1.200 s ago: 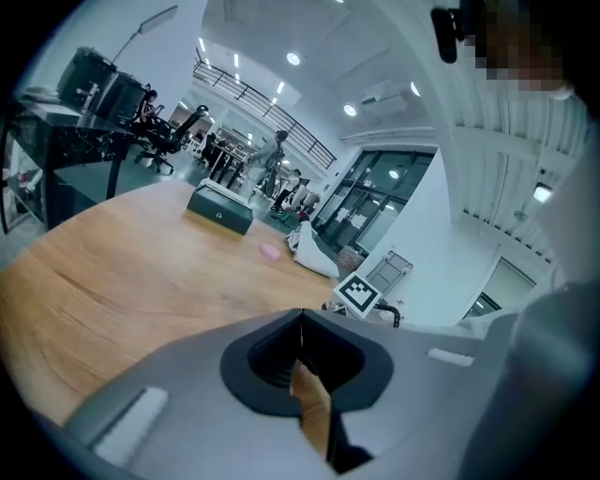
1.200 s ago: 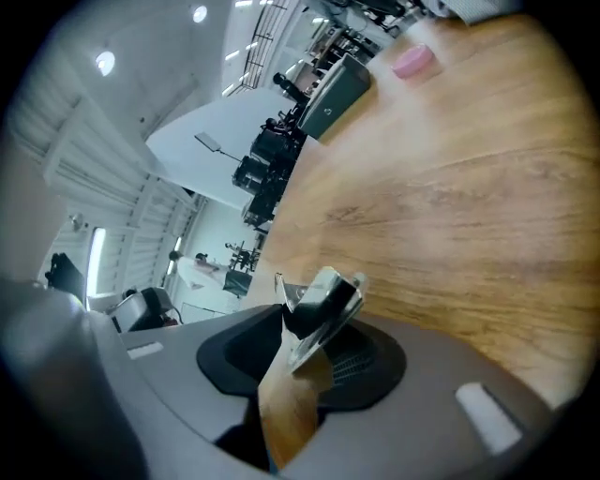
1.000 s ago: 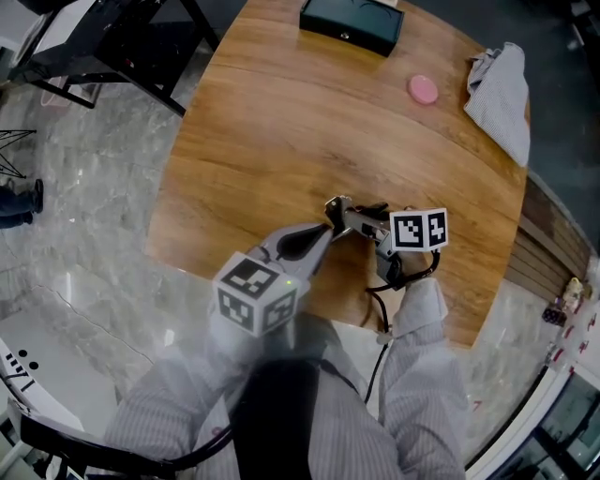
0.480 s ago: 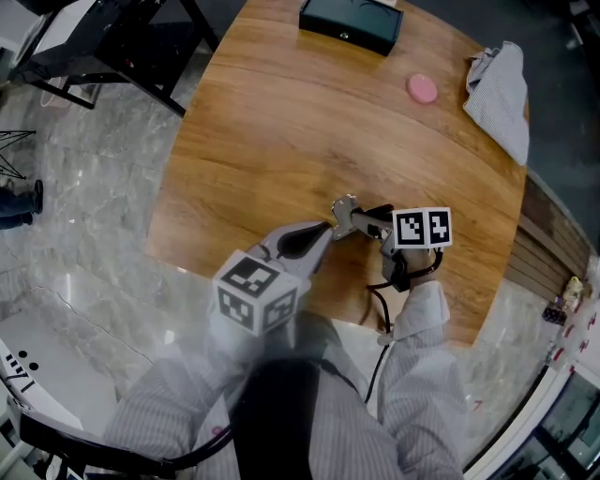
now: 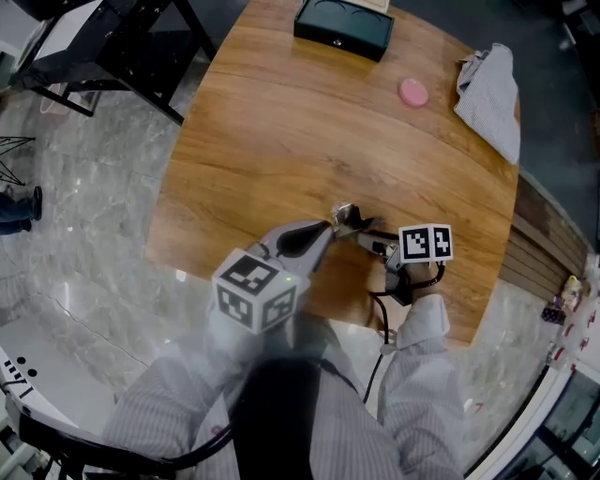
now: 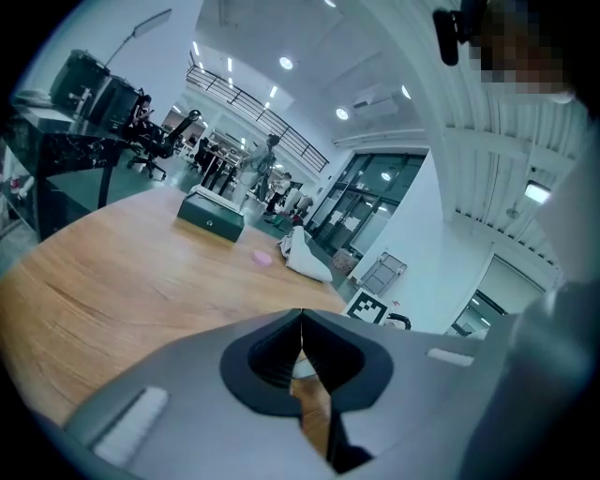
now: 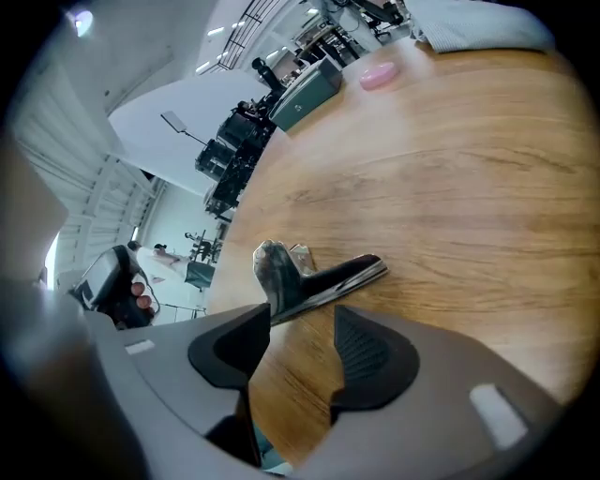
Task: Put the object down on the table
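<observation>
**Head view.**
- Change: your right gripper [image 5: 380, 246] has drawn back toward you since half a second ago. The object [image 5: 345, 217], which it carried then, now lies on the table [image 5: 309, 122] near the front edge, just beyond its tips.
- Meaning: the put-down looks done. What is left is, by my reckoning, only to clear the gripper away without nudging the handle.
- Your left gripper [image 5: 326, 230] hangs just beside the object's metal head, unmoved.
- Count:
  - one table
  - one object
  - one dark box [image 5: 342, 28]
  - one pink disc [image 5: 412, 91]
  - one grey cloth [image 5: 489, 89]
  - two grippers
- The box, disc and cloth all sit at the far side, well apart from the object.

**Left gripper view.**
- The left gripper [image 6: 300, 352] has its pads pressed together with nothing between them.
- Beyond it: one box [image 6: 211, 214], one disc [image 6: 262, 258], one cloth [image 6: 305, 258].

**Right gripper view.**
- The right gripper [image 7: 300, 323] has its jaws spread, with bare wood between them.
- The object [image 7: 323, 278] lies flat on the table [image 7: 450, 169], one piece, with a dull metal head and a dark handle. It is just ahead of the tips; whether the left tip brushes it, I cannot tell.
</observation>
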### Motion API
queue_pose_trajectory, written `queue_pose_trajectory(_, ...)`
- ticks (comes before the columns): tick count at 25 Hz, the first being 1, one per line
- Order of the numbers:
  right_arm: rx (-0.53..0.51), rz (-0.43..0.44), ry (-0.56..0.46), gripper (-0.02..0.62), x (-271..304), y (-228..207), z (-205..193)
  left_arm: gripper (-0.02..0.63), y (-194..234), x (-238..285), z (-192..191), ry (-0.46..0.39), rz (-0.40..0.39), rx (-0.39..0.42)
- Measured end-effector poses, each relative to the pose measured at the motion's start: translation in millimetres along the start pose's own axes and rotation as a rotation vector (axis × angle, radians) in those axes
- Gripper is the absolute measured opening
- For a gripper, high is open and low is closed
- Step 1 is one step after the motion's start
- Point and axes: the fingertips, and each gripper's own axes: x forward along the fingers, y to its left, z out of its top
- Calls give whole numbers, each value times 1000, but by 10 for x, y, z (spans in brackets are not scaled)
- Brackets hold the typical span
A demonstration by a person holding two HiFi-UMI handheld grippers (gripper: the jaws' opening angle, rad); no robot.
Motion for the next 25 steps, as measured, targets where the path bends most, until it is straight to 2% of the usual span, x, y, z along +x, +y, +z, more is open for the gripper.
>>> queue_pose_trajectory(3,-1,15,-64,222,-134,61,43,0,-50,11,48,-4,-8,11)
queue_pose_trajectory(6,-69,49,-223,183,-405,391,262,0,-145,25,142,-18,-14,30)
queue_pose_trajectory(8,-171,50,-385,112,-694,739,486,0,-233,15,274,-44,-9,57)
queue_pose_trajectory(10,-299,48,-593,14,-1061,1162,720,0,-336,0,440,-75,-4,98)
queue_pose_trajectory(13,-444,72,-863,12,-1600,1774,918,0,-489,-23,709,-119,4,171)
queue_pose_trajectory(16,-536,75,-1044,12,-2024,2244,923,0,-634,-72,929,-157,6,223)
queue_pose_trajectory(20,-622,-37,-1171,12,-2348,2533,800,0,-813,-191,1157,-226,2,236)
queue_pose_trajectory(25,-660,-126,-1192,12,-2412,2556,693,0,-979,-246,1334,-274,-6,284)
